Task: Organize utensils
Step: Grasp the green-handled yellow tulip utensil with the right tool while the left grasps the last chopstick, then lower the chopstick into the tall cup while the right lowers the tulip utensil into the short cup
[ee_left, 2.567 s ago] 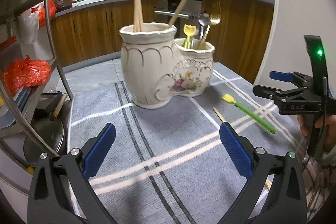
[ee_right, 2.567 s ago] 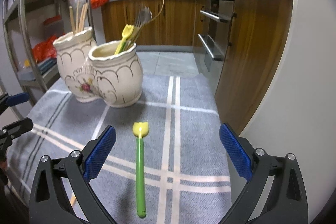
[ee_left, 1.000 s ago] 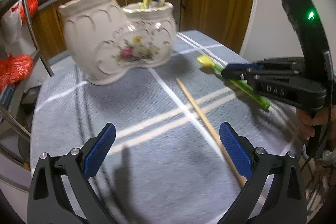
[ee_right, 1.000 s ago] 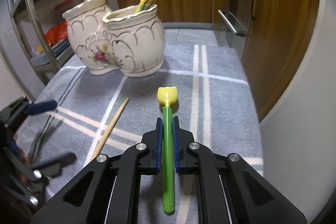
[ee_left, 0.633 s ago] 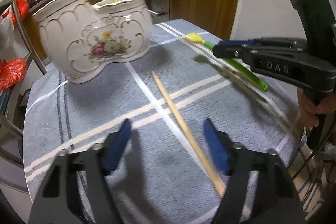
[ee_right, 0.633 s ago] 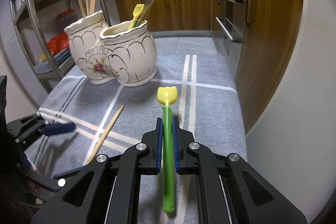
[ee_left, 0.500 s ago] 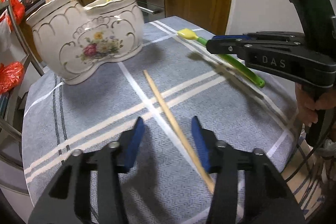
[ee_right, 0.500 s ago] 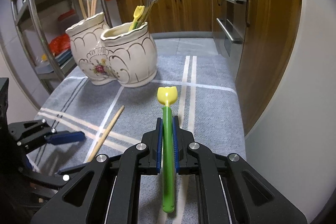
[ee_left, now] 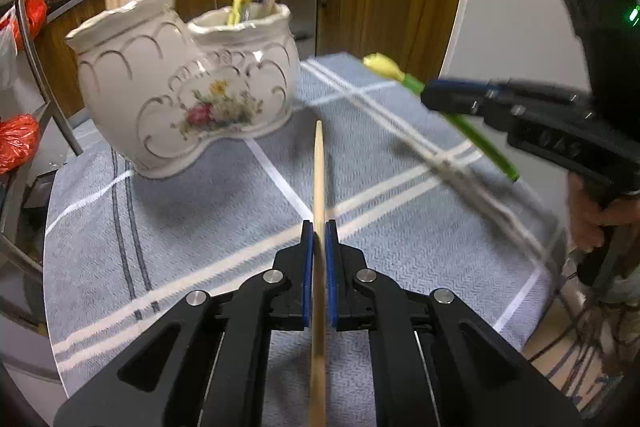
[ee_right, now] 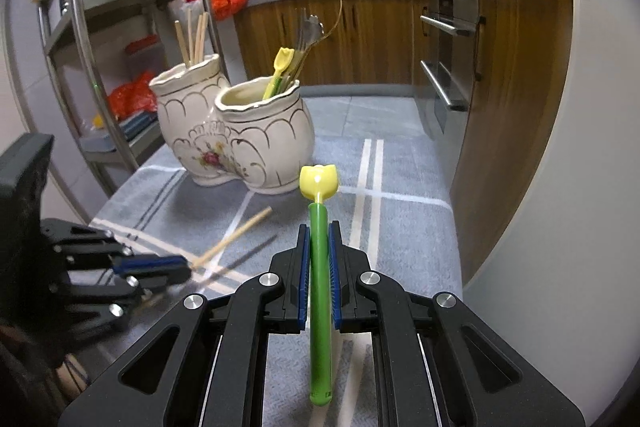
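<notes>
Cloth-covered table (ee_left: 200, 227), ceramic holder (ee_left: 180, 95)

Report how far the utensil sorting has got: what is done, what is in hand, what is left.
Done: the ceramic holder already has chopsticks in its taller pot and forks plus a yellow-headed utensil in its shorter pot. In hand: the left tongs are shut on a wooden chopstick, the right tongs on the green tulip-topped utensil, both lifted clear of the cloth. Left: dropping each into its pot.
</notes>
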The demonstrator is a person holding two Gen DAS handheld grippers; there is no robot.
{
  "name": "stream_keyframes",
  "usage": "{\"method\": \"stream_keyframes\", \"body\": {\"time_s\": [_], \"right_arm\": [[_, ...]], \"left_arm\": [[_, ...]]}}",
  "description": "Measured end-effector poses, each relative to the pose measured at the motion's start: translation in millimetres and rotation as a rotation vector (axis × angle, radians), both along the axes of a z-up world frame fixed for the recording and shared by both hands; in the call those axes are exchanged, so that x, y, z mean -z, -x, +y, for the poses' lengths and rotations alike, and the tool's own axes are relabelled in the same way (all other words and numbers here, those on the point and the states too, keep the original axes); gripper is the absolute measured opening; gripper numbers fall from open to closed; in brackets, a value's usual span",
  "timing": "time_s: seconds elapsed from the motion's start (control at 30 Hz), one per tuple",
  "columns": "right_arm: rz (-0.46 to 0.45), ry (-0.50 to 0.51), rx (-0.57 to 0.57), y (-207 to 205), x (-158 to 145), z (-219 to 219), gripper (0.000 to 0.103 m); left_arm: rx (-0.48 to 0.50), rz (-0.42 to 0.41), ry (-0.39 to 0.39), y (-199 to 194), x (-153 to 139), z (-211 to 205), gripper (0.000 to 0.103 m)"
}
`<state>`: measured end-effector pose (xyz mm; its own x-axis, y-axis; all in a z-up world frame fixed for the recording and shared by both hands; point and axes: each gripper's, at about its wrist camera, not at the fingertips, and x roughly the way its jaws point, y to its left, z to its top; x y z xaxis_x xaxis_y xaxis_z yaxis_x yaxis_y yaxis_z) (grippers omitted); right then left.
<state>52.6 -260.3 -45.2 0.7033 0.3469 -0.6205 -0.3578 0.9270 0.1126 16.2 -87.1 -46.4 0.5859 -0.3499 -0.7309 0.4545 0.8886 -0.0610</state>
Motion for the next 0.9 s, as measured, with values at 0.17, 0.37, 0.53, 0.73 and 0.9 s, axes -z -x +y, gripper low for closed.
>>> {"method": "stream_keyframes", "body": {"time_s": [0.17,0.37,0.53,0.73,0.9], "right_arm": [[0.000,-0.001,0.003,-1,0,5,0.010],[-0.057,-0.018,-0.002,-3,-21,12,0.010],[-0.130,-0.052,-0.016,-9,-47,20,0.010],[-0.226,-0.162,-0.025,-37,-80,32,0.010],[-0.251,-0.259,-0.012,-72,-92,43,0.010]], "left_arm": [[0.019,-0.110,0.041,12,-15,22,0.006],[-0.015,-0.238,0.091,13,-39,52,0.006],[-0.025,-0.351,0.141,9,-62,66,0.006],[-0.089,-0.474,0.253,-21,-104,85,0.006],[-0.172,-0.508,0.397,-65,-125,102,0.006]]}}
